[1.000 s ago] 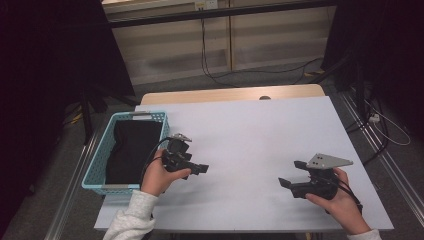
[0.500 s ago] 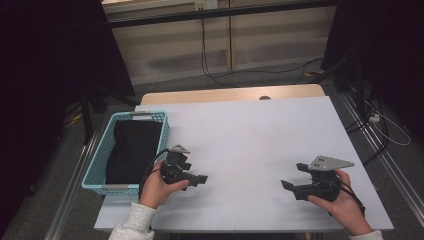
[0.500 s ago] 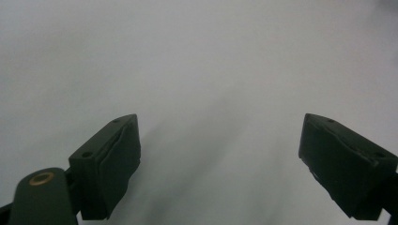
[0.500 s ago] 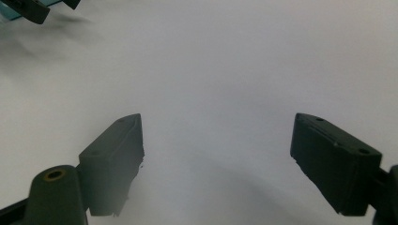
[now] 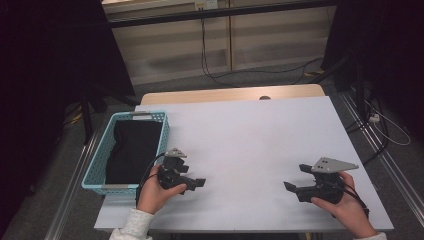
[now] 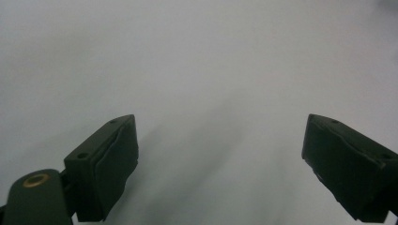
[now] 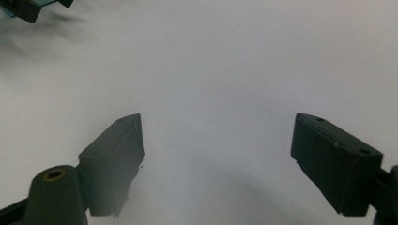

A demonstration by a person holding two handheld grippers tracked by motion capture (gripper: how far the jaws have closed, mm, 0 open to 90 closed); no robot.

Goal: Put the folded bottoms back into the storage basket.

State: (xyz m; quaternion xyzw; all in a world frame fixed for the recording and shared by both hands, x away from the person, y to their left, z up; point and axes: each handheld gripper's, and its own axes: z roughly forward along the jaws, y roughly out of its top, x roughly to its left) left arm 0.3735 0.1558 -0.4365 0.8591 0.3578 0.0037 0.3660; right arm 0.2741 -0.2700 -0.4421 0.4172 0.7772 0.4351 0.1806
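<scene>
Left gripper (image 5: 192,184), jaws spread on nothing, sits low over the white table (image 5: 250,145) just beside the light-blue slotted basket (image 5: 98,165) at the table's left edge, holding a dark folded cloth (image 5: 132,150); right gripper (image 5: 295,186) likewise spread, well apart.

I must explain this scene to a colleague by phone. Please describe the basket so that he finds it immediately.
Start at the white table and go to its left edge. The basket stands there, a light blue plastic one with perforated walls, holding a black cloth; nothing else there is coloured.
</scene>
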